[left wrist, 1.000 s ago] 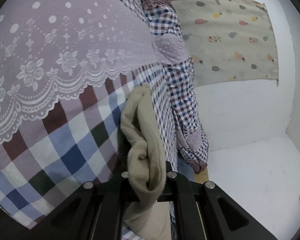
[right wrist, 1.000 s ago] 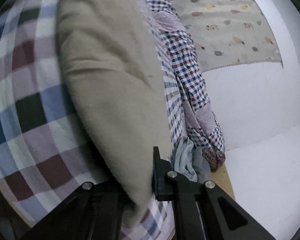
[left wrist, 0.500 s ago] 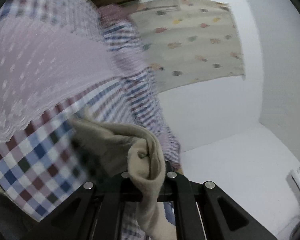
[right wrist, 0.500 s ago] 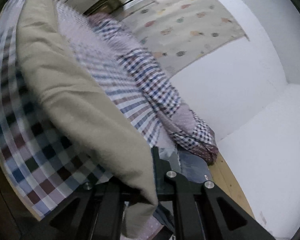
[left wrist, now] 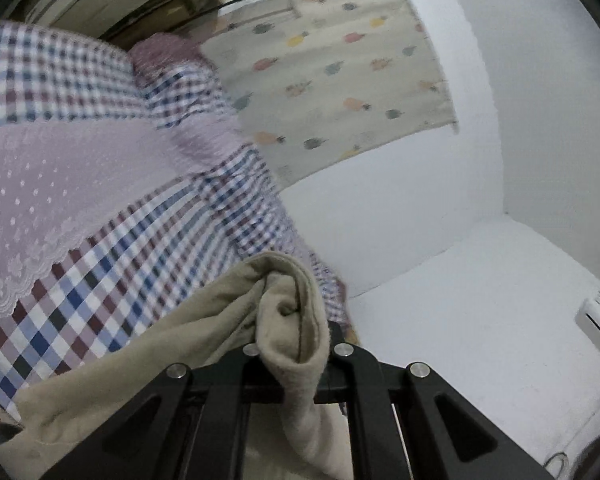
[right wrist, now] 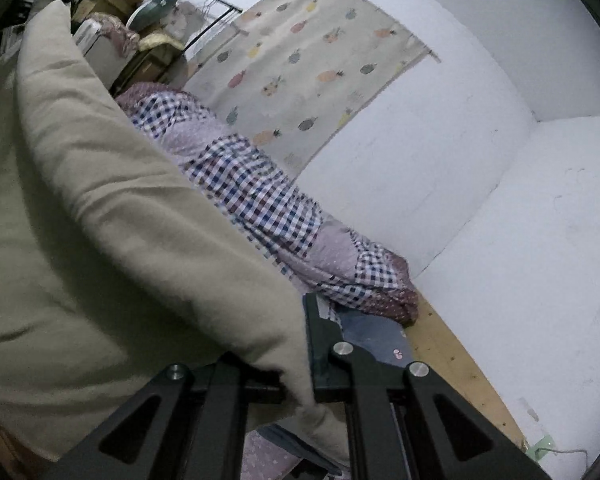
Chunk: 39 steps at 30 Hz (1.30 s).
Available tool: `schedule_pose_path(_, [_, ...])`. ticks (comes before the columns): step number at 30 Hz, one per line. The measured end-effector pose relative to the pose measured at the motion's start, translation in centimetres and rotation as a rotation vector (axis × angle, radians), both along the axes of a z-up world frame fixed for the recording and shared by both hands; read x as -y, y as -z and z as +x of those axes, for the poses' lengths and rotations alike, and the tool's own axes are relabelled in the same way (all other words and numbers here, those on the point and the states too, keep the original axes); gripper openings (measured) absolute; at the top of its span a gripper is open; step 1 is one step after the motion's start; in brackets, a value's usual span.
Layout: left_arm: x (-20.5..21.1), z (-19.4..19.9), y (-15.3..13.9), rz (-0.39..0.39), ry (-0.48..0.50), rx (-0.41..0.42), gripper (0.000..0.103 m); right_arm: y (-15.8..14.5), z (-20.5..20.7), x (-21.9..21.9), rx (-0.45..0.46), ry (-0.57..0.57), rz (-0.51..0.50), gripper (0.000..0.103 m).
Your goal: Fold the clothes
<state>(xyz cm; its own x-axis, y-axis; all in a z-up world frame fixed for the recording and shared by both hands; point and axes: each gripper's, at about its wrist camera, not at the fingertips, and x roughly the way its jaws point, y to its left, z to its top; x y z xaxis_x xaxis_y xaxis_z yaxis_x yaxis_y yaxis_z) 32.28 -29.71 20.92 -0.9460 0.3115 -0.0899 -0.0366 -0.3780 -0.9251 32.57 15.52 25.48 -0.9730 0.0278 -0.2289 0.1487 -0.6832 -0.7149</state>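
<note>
A beige fleece garment [left wrist: 284, 320] is pinched in both tongs: the left gripper [left wrist: 292, 354] is clamped on a bunched, rolled edge, and the right gripper [right wrist: 296, 376] is clamped on another edge of the same cloth [right wrist: 100, 208], which billows up and to the left of its jaws. The fabric is judged soft, thick and light, limp rather than stiff, with a napped surface that should not slip readily from the pads; nothing fragile is involved. It is best taken at corners or along a hem, so that the panel hangs flat between the two tongs; the left hold on a wad is judged likely to leave a crease. Beyond the tongs lies a checked bedspread [left wrist: 112, 280], and a fruit-printed cloth [right wrist: 300, 72] hangs on the wall ahead. No brand, label or legible writing can be made out.
</note>
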Motion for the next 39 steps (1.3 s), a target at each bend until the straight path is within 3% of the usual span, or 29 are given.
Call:
schedule_pose_path(6, [0.7, -7.2, 6.4, -0.009, -0.035, 0.174, 0.004, 4.2, -6.9, 0.4, 0.135, 0.008, 0.012, 0.004])
schedule_pose_path(12, [1.1, -16.4, 9.8, -0.046, -0.061, 0.305, 0.004, 8.3, -15.3, 1.7, 0.258, 0.004, 0.063, 0.004])
schedule_pose_path(16, [1.7, -21.9, 12.0, -0.048, -0.066, 0.393, 0.004, 9.7, -21.8, 1.5, 0.359, 0.006, 0.036, 0.004])
schedule_pose_path(21, [3.5, -28.2, 18.9, 0.063, -0.075, 0.614, 0.004, 13.8, -30.5, 0.8, 0.611, 0.016, -0.03, 0.004])
schedule_pose_path(23, [3.6, -29.1, 21.1, 0.086, -0.072, 0.665, 0.005, 16.3, -33.5, 0.1, 0.733, 0.025, -0.08, 0.006])
schedule_pose_path(26, [3.7, -29.0, 21.5, 0.129, -0.056, 0.631, 0.006, 19.3, -36.6, -0.9, 0.872, 0.04, -0.147, 0.01])
schedule_pose_path(28, [4.1, -28.7, 21.3, 0.176, -0.039, 0.593, 0.015, 19.5, -37.7, -2.2, 0.895, 0.068, -0.221, 0.023])
schedule_pose_path(30, [5.1, -28.0, 20.8, 0.22, -0.047, 0.526, 0.023, 18.8, -38.5, -4.0, 0.859, 0.118, -0.319, 0.056])
schedule_pose_path(31, [5.5, -27.6, 20.4, 0.232, -0.058, 0.488, 0.028, 18.2, -38.7, -5.1, 0.824, 0.148, -0.372, 0.06])
schedule_pose_path(33, [6.4, -26.3, 18.8, 0.232, -0.118, 0.361, 0.038, 16.4, -38.6, -7.8, 0.716, 0.233, -0.514, 0.061])
schedule_pose_path(34, [6.9, -25.4, 17.9, 0.226, -0.154, 0.296, 0.053, 15.5, -38.3, -9.0, 0.656, 0.278, -0.571, 0.062])
schedule_pose_path(36, [7.4, -23.7, 16.7, 0.195, -0.198, 0.24, 0.069, 14.0, -37.4, -11.2, 0.578, 0.352, -0.676, 0.063])
schedule_pose_path(39, [7.8, -21.8, 15.6, 0.152, -0.208, 0.211, 0.071, 13.4, -35.8, -11.2, 0.588, 0.336, -0.683, 0.063])
